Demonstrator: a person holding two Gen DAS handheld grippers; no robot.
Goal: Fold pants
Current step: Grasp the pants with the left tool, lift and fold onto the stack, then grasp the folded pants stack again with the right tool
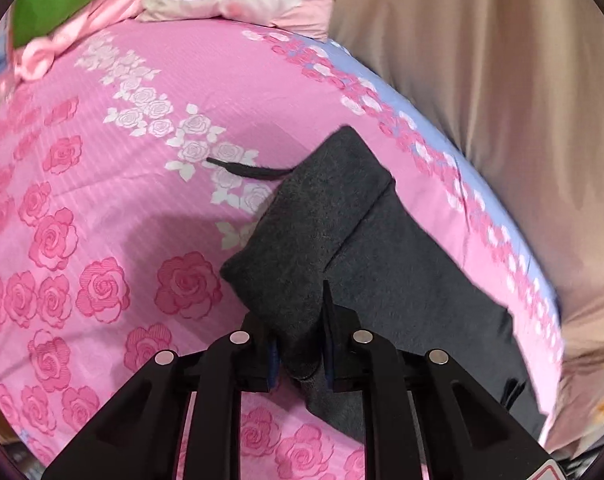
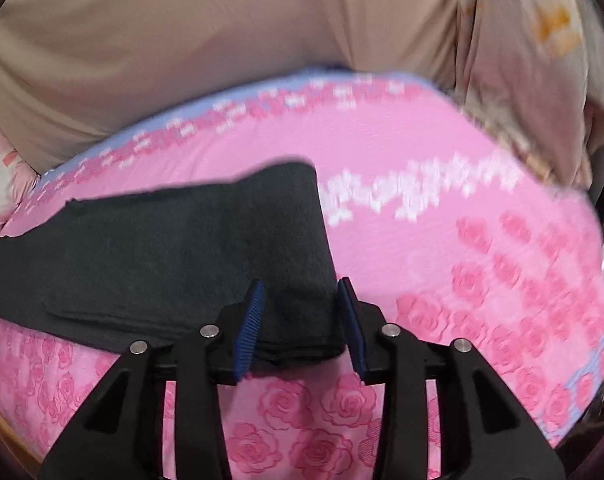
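Fingers of the left gripper [image 1: 300, 354] clamp a fold of the dark grey fleece pants [image 1: 333, 248] on the pink rose-print bed [image 1: 102, 208], while the right gripper's [image 2: 300, 326] blue-padded fingers stand apart around the pants' six-o'clock edge.

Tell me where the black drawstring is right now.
Left wrist view: the drawstring lies on the pink bedsheet, trailing left from the pants, across the white roses.

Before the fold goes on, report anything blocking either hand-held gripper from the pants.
Nothing visible: the left hand-held gripper already clamps the dark grey pants, and the open right hand-held gripper straddles their edge.
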